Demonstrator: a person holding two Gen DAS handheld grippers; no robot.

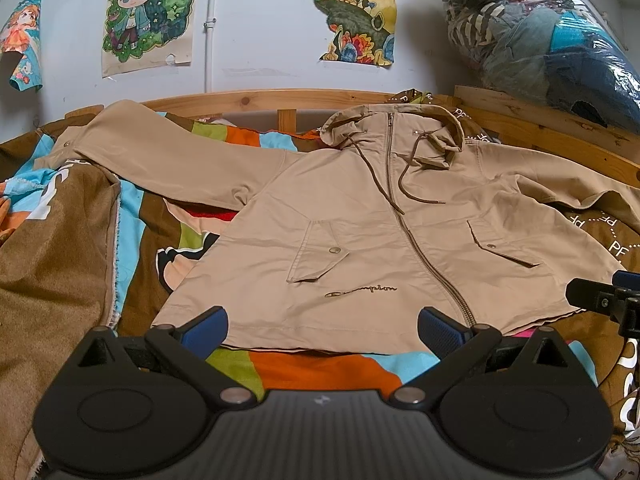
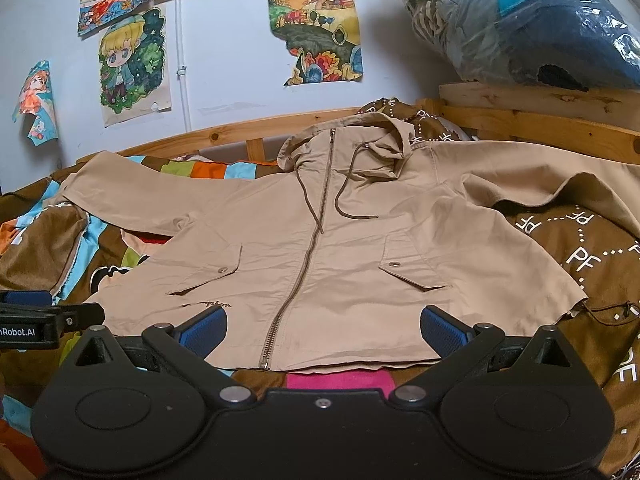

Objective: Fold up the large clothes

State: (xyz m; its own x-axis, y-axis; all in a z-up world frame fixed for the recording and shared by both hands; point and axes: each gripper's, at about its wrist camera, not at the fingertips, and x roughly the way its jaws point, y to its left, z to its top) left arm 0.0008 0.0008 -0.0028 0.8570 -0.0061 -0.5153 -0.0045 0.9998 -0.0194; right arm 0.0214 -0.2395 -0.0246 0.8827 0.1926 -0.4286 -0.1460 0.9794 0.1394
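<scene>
Hovering wide open just shy of the tan hooded jacket's (image 1: 360,216) hem, left gripper (image 1: 322,330) and right gripper (image 2: 322,330) looked ready to grab it for folding.

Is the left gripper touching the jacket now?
Cannot tell. In the left wrist view the open left gripper stands at the jacket hem, but neither view shows plain contact or a gap.

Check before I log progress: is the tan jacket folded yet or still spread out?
Spread out. The jacket lies flat, front up and zipped, both sleeves stretched sideways, hood at top; no fold made.
</scene>
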